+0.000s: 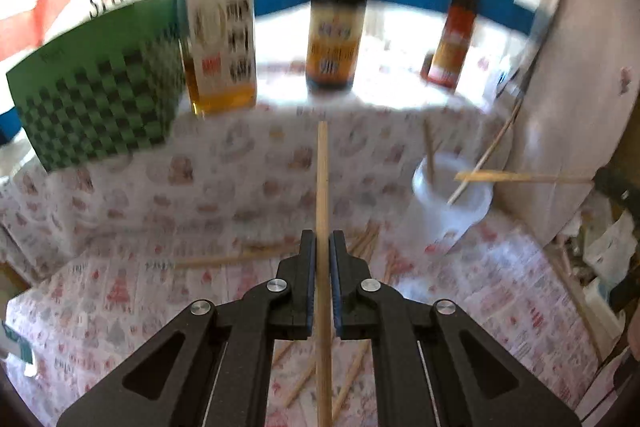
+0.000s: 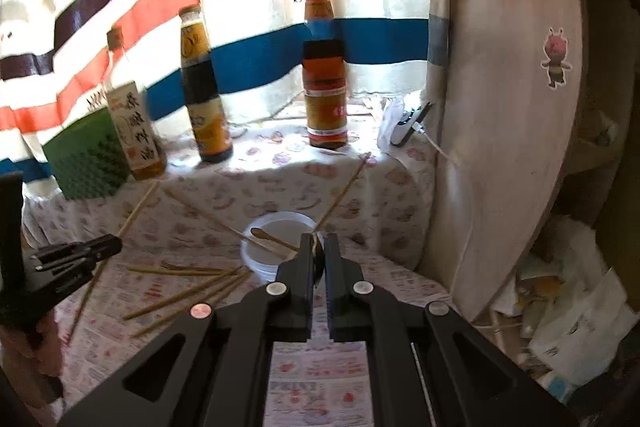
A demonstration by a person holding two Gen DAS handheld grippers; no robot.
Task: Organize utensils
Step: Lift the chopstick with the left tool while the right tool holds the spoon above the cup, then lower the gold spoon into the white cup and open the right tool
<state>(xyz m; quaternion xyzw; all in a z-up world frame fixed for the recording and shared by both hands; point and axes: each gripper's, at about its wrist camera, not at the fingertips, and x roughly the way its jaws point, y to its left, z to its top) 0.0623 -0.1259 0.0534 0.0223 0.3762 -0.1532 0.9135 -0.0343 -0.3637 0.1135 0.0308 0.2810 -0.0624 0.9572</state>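
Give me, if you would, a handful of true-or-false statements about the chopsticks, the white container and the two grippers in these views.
1. The left gripper is shut on a wooden chopstick. True.
2. The white container is empty. False: at least one wooden utensil already lies inside it.
3. Three bottles stand on the raised ledge at the back, among them the red-capped bottle. True.
4. All utensils are off the tablecloth. False: several loose chopsticks lie scattered on it.
5. The right gripper is wide open. False: its jaws are shut on a thin utensil.
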